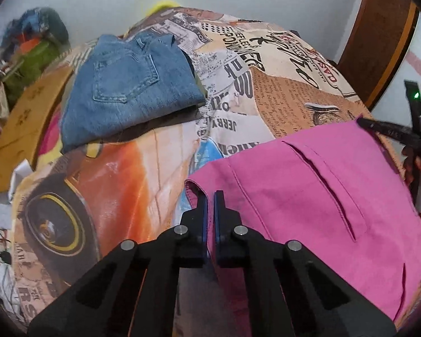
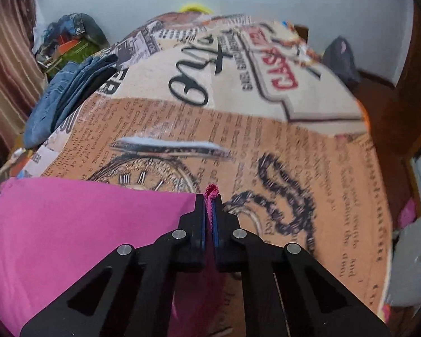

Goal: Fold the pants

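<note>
Pink pants (image 1: 317,185) lie spread on the printed bedspread, waistband end toward me, with a slit pocket showing. My left gripper (image 1: 210,196) is shut on the left corner of the pink pants. My right gripper (image 2: 209,198) is shut on the right corner of the pink pants (image 2: 84,224), with a fold of pink cloth sticking up between its pads. The right gripper also shows in the left wrist view (image 1: 379,129) at the cloth's far right corner.
Folded blue jeans (image 1: 129,84) lie on the bedspread (image 1: 266,64) at the back left; they show in the right wrist view (image 2: 67,92) too. A brown cardboard box (image 1: 28,123) and a clutter pile (image 1: 33,45) stand left of the bed. A wooden headboard (image 1: 379,33) stands at the right.
</note>
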Motion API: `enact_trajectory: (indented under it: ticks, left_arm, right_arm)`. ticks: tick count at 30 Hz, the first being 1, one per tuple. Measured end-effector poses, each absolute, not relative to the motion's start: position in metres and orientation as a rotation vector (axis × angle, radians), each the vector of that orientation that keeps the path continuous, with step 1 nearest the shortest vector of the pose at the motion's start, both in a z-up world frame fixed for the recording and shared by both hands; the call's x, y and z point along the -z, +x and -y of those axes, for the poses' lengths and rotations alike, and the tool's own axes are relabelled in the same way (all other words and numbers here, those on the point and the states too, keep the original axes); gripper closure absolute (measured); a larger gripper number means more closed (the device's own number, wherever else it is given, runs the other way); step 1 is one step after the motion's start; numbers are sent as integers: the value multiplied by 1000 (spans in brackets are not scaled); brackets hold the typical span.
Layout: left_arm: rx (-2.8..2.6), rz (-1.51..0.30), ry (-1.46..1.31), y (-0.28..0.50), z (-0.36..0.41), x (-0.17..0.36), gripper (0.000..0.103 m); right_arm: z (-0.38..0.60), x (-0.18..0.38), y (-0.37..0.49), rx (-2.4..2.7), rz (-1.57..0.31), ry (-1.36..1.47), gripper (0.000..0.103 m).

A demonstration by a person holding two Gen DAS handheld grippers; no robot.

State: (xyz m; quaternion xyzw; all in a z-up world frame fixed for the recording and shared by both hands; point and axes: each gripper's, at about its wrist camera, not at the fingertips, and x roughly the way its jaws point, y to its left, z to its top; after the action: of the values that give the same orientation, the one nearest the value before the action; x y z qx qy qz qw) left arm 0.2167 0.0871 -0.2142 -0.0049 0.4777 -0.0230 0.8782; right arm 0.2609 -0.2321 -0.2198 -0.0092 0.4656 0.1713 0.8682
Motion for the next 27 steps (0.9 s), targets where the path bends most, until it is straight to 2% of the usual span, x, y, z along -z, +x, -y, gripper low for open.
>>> enact_trajectory:
  ticks: [5,12,14,15,16,18,20,24,27]
  left_arm:
    - [47,-1018,10,215,-92,217,100]
    - [52,-1022,-3,212,-92,202,97]
    - [69,-1012,-33,203,-94,193,86]
    - [78,-1007,-50,197,-95,189,82]
    - [82,-1004,-61,192,-95,186,74]
    - [94,-995,-84,179,-95,180,66]
    - [109,-988,-113,163,-94,175,56]
    - [127,-984,-144,134,-89,173,52]
    - [129,-1002,-173,119,-86,178,45]
  right_arm:
    - [242,212,266,-325,-944,-13,100]
    - [234,221,279,-315,-1048,-14,99]
    - [237,213,274,-321,-1072,13,94]
    - [237,207,269,-327,-1070,17,87]
    - [237,200,262,-333,-1057,11,81]
    - [234,184,247,-347,-1021,-17,75]
    - [229,165,227,-363,-976,-49,74]
    - [219,135,189,-419,-915,-80,73]
    - [208,123,162,-461,-882,-89,67]
